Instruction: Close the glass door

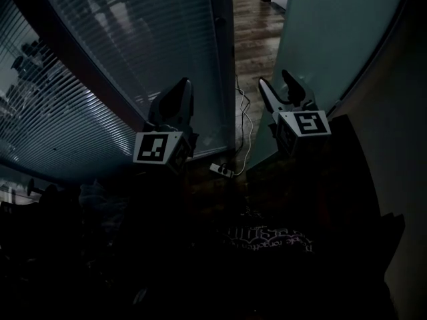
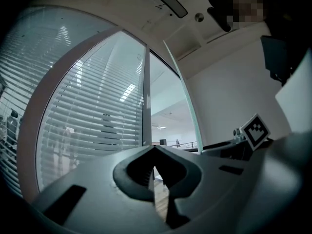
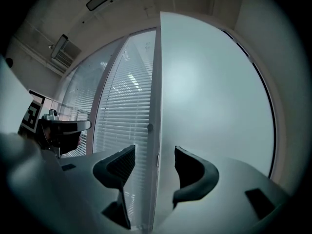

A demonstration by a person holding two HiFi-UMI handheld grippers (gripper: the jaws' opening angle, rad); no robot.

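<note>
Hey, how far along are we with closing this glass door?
Nothing looks done yet: the glass door stands open, with wooden floor showing through the gap beside the blinds panel. In hand: the right gripper, jaws apart, is lined up with the door's edge. The left gripper is shut and empty. Still to do: take or push the door and swing it closed.

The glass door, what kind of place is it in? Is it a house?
Probably an office, not a house. The frosted glass door stands beside wide slatted blinds, and a power strip lies on the wooden floor.
</note>
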